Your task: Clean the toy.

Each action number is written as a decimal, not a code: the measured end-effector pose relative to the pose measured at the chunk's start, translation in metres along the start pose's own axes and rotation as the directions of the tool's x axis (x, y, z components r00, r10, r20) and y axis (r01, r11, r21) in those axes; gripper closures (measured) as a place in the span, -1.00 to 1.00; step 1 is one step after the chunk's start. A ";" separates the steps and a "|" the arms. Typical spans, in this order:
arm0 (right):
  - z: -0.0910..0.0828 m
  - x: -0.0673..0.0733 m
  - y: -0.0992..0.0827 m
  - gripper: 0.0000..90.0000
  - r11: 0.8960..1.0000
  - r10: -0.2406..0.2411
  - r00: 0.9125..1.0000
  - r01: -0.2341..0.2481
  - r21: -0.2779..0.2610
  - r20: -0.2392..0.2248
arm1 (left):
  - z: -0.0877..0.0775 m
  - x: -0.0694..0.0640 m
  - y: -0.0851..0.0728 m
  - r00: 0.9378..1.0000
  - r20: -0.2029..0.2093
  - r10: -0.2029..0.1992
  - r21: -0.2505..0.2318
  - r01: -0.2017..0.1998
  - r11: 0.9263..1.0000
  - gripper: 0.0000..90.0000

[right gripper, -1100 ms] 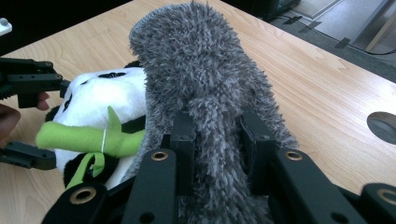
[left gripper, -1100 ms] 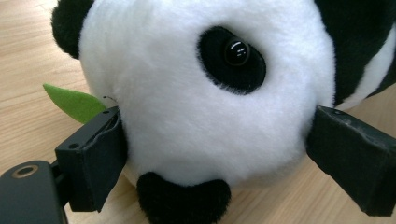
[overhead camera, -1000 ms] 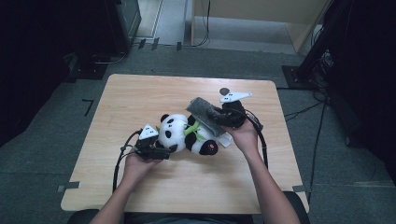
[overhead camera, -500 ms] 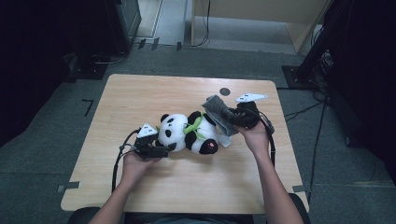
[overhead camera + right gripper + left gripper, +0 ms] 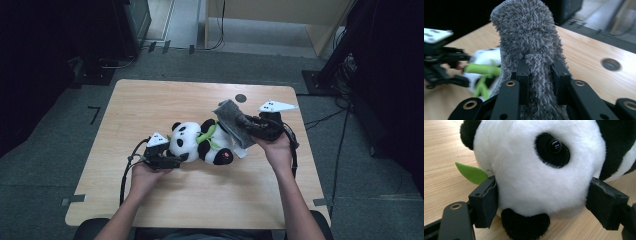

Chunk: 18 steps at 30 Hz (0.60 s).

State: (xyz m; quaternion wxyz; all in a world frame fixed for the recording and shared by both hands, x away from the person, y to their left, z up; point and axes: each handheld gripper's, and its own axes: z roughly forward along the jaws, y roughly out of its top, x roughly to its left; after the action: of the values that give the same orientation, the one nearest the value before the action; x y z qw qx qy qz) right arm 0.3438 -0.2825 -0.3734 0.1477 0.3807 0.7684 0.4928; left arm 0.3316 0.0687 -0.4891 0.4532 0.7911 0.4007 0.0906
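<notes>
Left gripper (image 5: 172,161) sits low on the tabletop (image 5: 150,105), near the person's side, fingers (image 5: 485,202) spread wide around the panda's head. From its own camera both pads press into the white fur, one on each side of the face, so it's a clamp on the head, not a hover. The jaws have just been closing a little onto it.

Panda plush (image 5: 200,142) lies on its side roughly mid-tabletop, head toward the left gripper, feet toward the right. Green scarf at its neck, and a green felt leaf (image 5: 471,173) pokes out beside the head.

Right gripper (image 5: 247,125) is raised above the panda's body end, fingers (image 5: 522,75) narrow and pinching a grey fuzzy cloth (image 5: 231,119). The cloth stands up out of the grip in its own camera. From above it angles over the panda's lower half. I can't tell whether its lower end touches the plush.

Dark round hole (image 5: 241,98) in the tabletop just beyond the cloth.
</notes>
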 end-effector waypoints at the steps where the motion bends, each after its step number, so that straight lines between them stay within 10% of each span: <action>1: 0.003 0.004 -0.001 0.61 1.000 -0.006 1.000 0.006 0.012 -0.009 | 0.000 0.000 0.000 1.000 0.000 0.001 0.000 -0.001 1.000 -0.58; 11: 0.054 0.018 -0.028 0.51 0.984 -0.056 0.996 0.066 0.164 -0.063 | 0.000 0.002 -0.001 1.000 0.008 0.007 0.007 -0.007 1.000 -0.59; 18: 0.053 0.013 -0.039 0.49 0.989 -0.055 0.996 0.065 0.135 -0.073 | 0.001 -0.001 -0.001 1.000 -0.001 0.018 0.005 -0.018 1.000 -0.59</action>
State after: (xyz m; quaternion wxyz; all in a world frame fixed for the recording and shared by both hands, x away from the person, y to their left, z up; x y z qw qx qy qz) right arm 0.3493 -0.2475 -0.4305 0.1094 0.3494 0.8161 0.4470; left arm 0.3309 0.0681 -0.4900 0.4502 0.7957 0.3942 0.0941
